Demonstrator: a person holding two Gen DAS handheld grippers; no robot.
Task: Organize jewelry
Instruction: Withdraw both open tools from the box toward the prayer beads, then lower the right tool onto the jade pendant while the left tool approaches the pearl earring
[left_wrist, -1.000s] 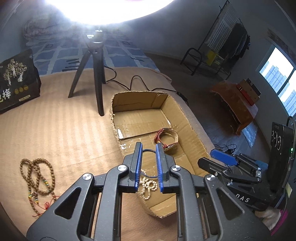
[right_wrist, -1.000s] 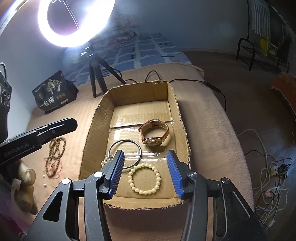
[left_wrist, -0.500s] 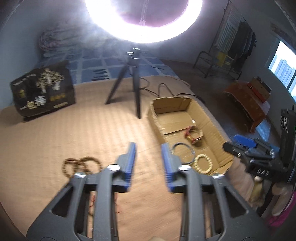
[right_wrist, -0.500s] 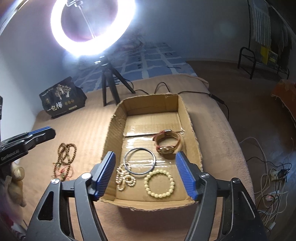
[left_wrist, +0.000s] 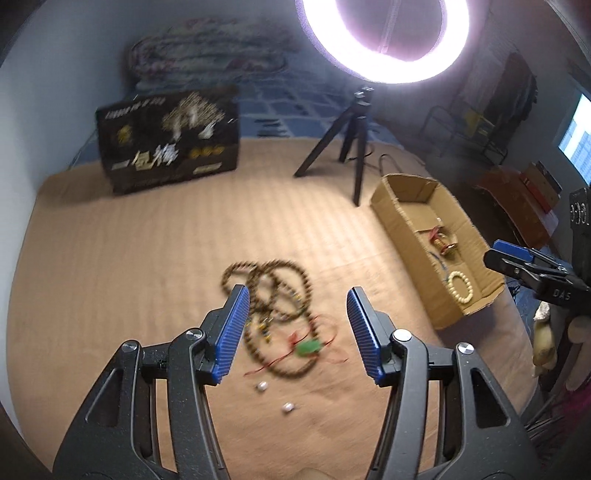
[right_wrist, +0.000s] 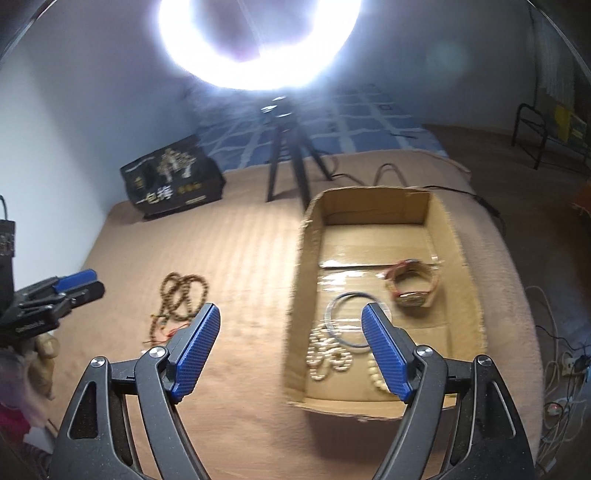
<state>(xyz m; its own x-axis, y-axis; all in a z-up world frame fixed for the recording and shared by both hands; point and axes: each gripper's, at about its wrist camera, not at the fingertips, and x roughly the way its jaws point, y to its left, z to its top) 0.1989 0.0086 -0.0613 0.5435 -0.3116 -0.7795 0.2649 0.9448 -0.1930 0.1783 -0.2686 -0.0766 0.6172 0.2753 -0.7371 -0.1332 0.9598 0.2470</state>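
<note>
A brown wooden bead necklace (left_wrist: 273, 291) with red cord and a green piece lies on the tan bed cover; it also shows in the right wrist view (right_wrist: 181, 299). My left gripper (left_wrist: 295, 325) is open and empty, hovering just above it. A cardboard box (right_wrist: 469, 266) holds a watch (right_wrist: 413, 284), a metal bangle (right_wrist: 351, 317), a white bead string (right_wrist: 328, 358) and a cream bead bracelet (left_wrist: 460, 288). My right gripper (right_wrist: 291, 347) is open and empty above the box's near left wall.
Two small white beads (left_wrist: 273, 397) lie loose near the necklace. A ring light on a black tripod (left_wrist: 351, 140) stands behind the box. A black printed bag (left_wrist: 166, 140) stands at the back left. The bed edge drops off right of the box.
My left gripper left the box, swung left over the brown necklace and opened wide. My right gripper shifted left and back, and opened wider. The white bead string now lies in the box.
</note>
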